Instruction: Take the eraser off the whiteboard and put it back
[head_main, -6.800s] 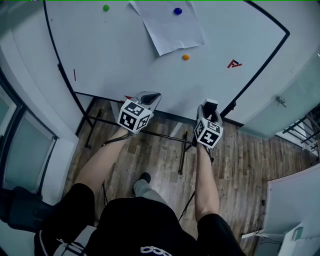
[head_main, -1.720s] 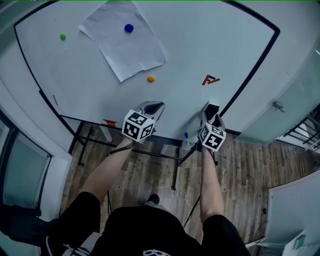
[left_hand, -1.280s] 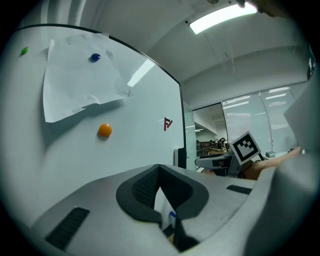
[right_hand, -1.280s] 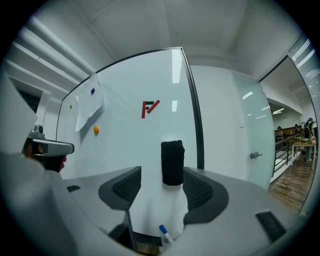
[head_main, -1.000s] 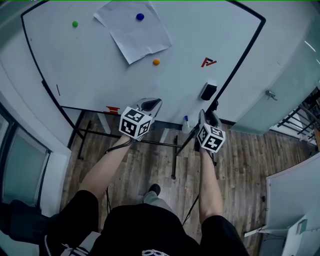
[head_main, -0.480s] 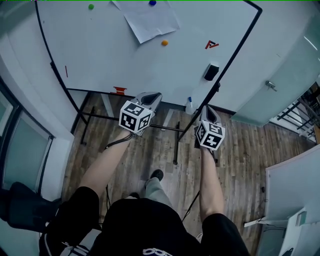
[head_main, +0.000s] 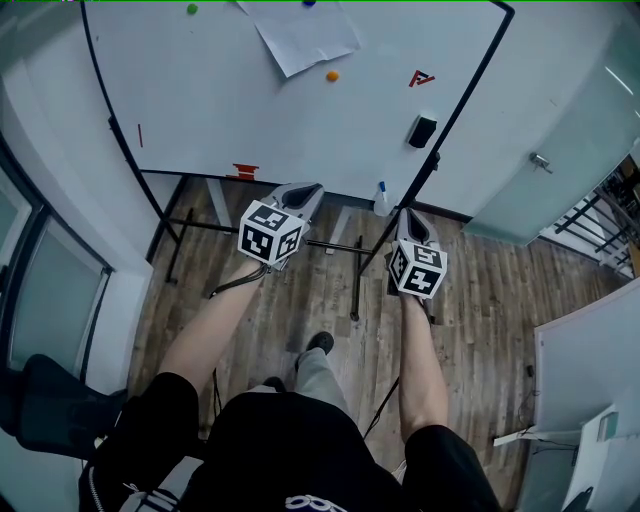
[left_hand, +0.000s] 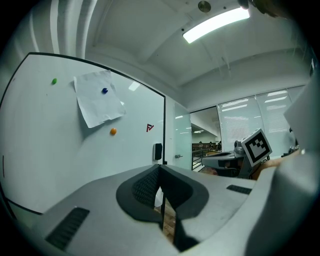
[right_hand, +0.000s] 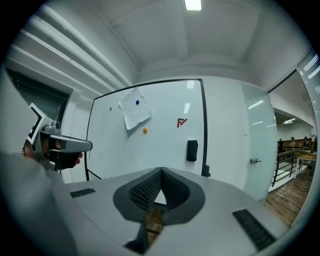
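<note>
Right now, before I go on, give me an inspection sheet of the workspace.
Surface: whiteboard, upright.
Job's things: black eraser stuck to the board near its right edge, neither gripper touching it.
Clutter: paper under a blue magnet, orange magnet, green magnet, red logo, spray bottle at the board's lower edge.
Grippers: left gripper and right gripper off the board, fingers together, nothing between them.
Cables: thin dark loop by the left wrist, kind unclear.
Surroundings: wood floor, glass door beside the board.

Glossy smooth whiteboard, matt paper sheet, wood-grain plank floor
</note>
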